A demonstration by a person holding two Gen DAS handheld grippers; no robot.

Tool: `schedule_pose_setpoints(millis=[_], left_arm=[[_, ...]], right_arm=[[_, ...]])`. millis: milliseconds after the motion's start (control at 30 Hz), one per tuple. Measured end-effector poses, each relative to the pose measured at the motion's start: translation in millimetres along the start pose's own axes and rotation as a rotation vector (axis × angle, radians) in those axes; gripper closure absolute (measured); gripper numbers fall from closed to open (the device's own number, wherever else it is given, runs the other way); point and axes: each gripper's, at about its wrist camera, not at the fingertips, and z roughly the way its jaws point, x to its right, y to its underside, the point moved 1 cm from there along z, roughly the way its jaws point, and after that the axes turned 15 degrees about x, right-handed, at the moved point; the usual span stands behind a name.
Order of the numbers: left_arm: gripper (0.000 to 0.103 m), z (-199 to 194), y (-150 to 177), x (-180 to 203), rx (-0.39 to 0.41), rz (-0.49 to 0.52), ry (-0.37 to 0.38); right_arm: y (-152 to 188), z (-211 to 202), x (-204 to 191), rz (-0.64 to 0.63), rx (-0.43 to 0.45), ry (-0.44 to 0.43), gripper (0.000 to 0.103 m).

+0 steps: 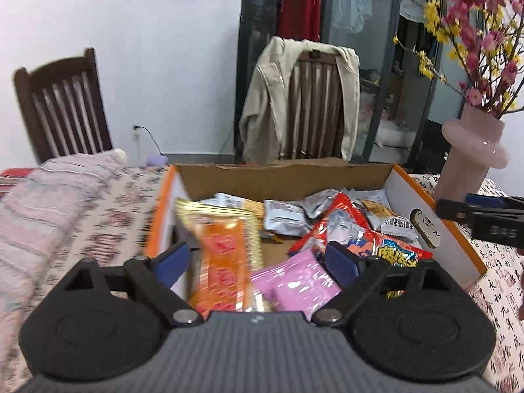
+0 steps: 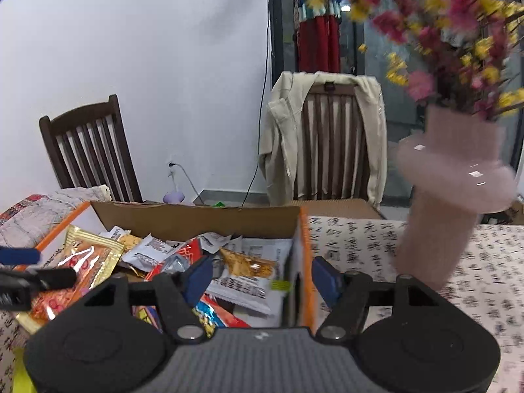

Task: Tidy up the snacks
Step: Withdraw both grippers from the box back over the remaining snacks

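An open cardboard box with orange-edged white sides sits on the table, full of snack packets. My left gripper is open above its near left part, over an orange and gold packet and a pink packet. A red cartoon bag and silver packets lie further in. My right gripper is open and straddles the box's right wall. Its left finger is over a white packet. It also shows at the right edge of the left wrist view.
A pink vase with pink and yellow flowers stands on the calligraphy-print tablecloth right of the box. Two dark wooden chairs stand behind the table, one draped with a beige jacket. A folded cloth lies to the left.
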Motion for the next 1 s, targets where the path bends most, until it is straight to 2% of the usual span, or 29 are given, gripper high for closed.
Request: schedule_pose_setpoints(millis=[167, 300, 433, 600, 833, 1000], left_arm=[[0.007, -60.4, -3.0, -13.8, 0.050, 0.000, -0.028], [0.007, -110.4, 14.7, -11.9, 0.065, 0.028, -0.048], [0.004, -162.1, 35.4, -7.2, 0.081, 0.032, -0.047], [0.003, -212.8, 59.9, -2.8, 0.068, 0.011, -0.055], [0.003, -271.3, 102.4, 3.3, 0.025, -0.038, -0.055], [0.003, -301.0, 135.0, 8.0, -0.033, -0.027, -0.054]], right_arm=[[-5.1, -54.2, 8.4, -0.009, 0.035, 0.003, 0.033], [-2.6, -104.3, 5.6, -0.042, 0.071, 0.011, 0.023], [7.4, -153.5, 1.2, -0.042, 0.093, 0.000, 0.019], [34.0, -216.5, -12.6, -0.035, 0.105, -0.021, 0.007], [83.7, -286.9, -39.7, -0.025, 0.079, -0.042, 0.003], [121.5, -327.7, -50.6, 0.004, 0.028, -0.052, 0.003]])
